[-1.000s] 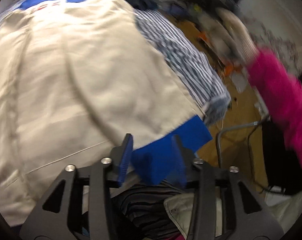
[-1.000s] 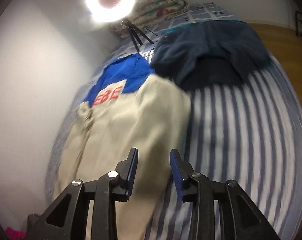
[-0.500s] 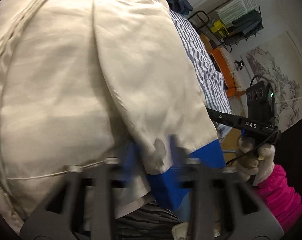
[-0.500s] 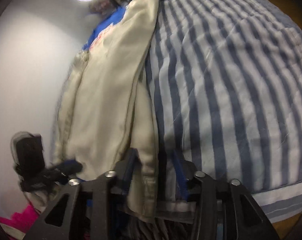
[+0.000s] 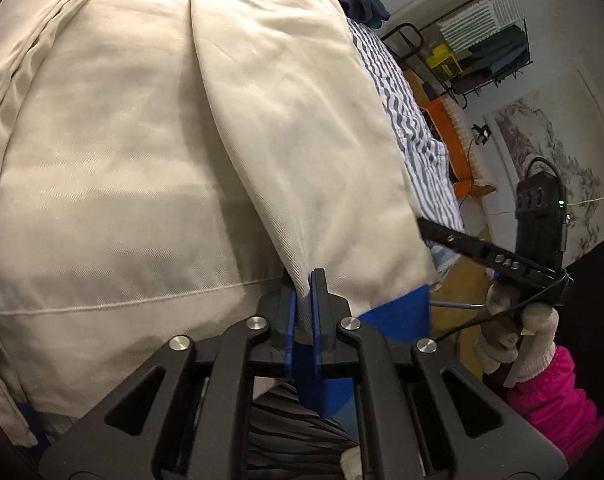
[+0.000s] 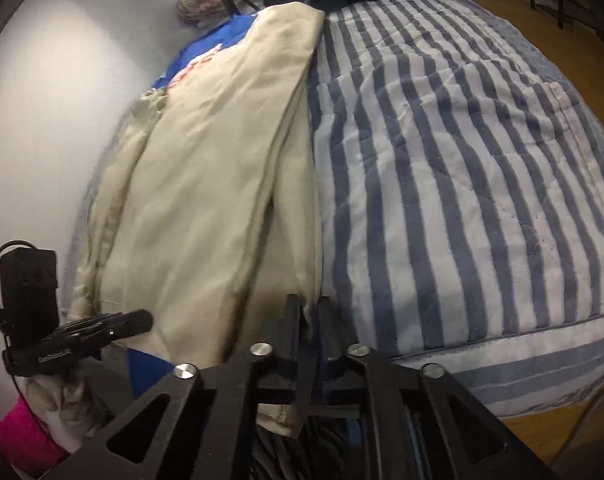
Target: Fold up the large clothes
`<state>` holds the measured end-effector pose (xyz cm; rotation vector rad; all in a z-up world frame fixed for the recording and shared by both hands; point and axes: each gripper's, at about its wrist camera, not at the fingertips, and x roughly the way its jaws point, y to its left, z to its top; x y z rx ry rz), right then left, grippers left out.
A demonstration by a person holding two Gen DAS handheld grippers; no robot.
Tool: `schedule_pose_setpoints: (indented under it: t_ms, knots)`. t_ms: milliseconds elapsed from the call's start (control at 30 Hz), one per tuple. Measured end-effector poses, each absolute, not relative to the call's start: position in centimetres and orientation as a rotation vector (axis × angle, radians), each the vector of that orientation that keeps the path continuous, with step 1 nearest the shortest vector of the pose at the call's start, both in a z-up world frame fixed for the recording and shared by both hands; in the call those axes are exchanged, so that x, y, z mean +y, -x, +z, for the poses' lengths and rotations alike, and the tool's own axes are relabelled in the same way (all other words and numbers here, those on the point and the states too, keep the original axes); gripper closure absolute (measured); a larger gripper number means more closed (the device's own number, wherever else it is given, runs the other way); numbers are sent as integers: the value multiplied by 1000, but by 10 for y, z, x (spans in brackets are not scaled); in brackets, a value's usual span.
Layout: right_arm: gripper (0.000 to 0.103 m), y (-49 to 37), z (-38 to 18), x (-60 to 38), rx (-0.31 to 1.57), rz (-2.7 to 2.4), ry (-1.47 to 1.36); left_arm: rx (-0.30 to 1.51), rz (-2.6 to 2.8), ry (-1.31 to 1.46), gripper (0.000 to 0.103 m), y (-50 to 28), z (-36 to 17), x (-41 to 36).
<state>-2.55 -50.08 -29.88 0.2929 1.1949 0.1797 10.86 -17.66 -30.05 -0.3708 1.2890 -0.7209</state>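
Cream garment lies lengthwise on striped bedspread. My left gripper clamps its hem; my right gripper jaws opening, cream edge between them.

My garment is a large cream jacket with bright blue parts: a blue panel at its far end carrying red lettering I can't read, and a blue piece at the near hem. It lies lengthwise on the striped bed, along the side next to the wall, with one cream panel folded over the body so a long crease runs down its length. The cloth is lightly wrinkled, with a stitched seam crossing near the hem. The near edge hangs over the end of the bed, and the hem is gathered where it is pinched at two spots.
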Motion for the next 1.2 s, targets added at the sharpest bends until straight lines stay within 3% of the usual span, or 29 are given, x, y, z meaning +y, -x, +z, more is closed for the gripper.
schedule_pose_setpoints:
  t_ms: [33,200,400,467,500,600,767,1000,1100,1133,1200]
  knots:
    - [69,28,-290,-501,1167,169,-282,1294,-719,372,100,-107,-299,-174]
    - [63,40,-263,-510,1083,304,-431,1292,-721,378,100,-105,-298,-170]
    - [58,34,-303,-497,1206,381,-455,1291,-721,371,100,-105,-298,-173]
    - [62,28,-314,-494,1212,418,-519,1289,-719,370,100,-105,-298,-175]
    - [69,25,-316,-491,1207,442,-542,1287,-719,370,100,-105,-297,-175]
    - [102,21,-314,-479,1222,449,-460,1286,-718,374,100,-105,-295,-182]
    - [103,32,-277,-492,1169,432,-390,1256,-750,324,100,-97,-289,-199]
    - [103,26,-317,-486,1249,364,-334,1253,-721,255,99,-95,-293,-204]
    - [94,31,-301,-499,1204,381,-376,1221,-705,232,99,-89,-280,-193]
    - [80,35,-294,-503,1177,370,-364,1198,-705,227,99,-85,-272,-188]
    - [61,43,-280,-517,1104,348,-363,1149,-702,204,99,-77,-259,-185]
